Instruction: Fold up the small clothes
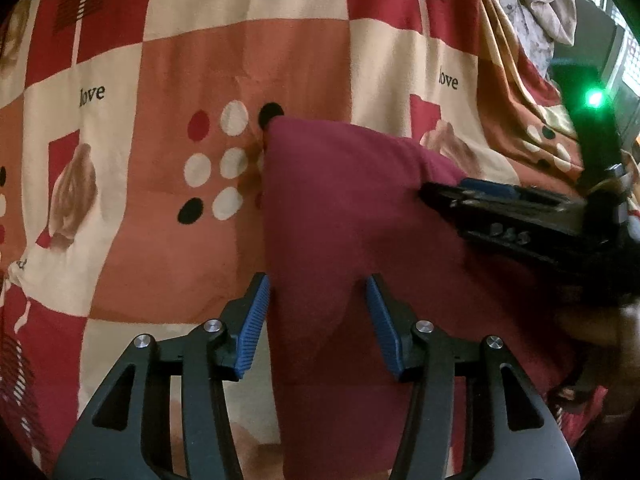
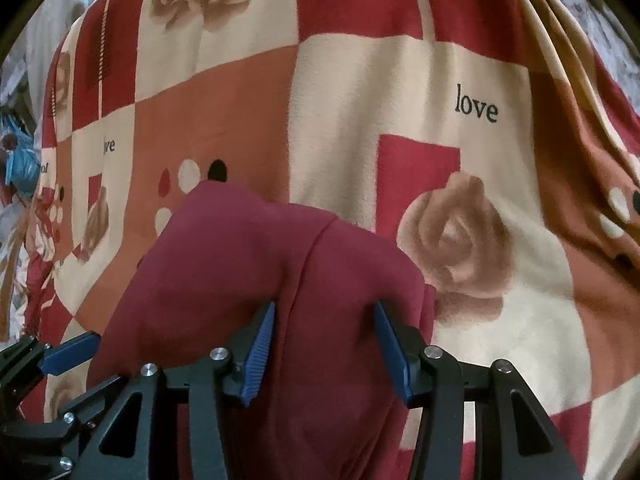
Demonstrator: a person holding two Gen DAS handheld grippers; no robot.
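A maroon garment (image 1: 340, 208) lies folded on a patterned blanket (image 1: 192, 60), with one corner pointing away from me. My left gripper (image 1: 318, 304) hangs over its near part, open, blue pads apart with the cloth lying between them and not pinched. From the right, my right gripper (image 1: 432, 198) reaches in at the garment's right corner. In the right wrist view the same garment (image 2: 224, 264) bulges up in a fold with a seam. My right gripper (image 2: 324, 344) stands open astride that fold. My left gripper (image 2: 106, 360) shows at the lower left by the cloth's edge.
The blanket (image 2: 472, 344) has red, cream and orange squares, roses and the word "love"; it rises in folds at the right. A heap of pale clothes (image 1: 532, 12) lies at the far right. Blue and mixed clutter (image 2: 20, 168) sits past the blanket's left edge.
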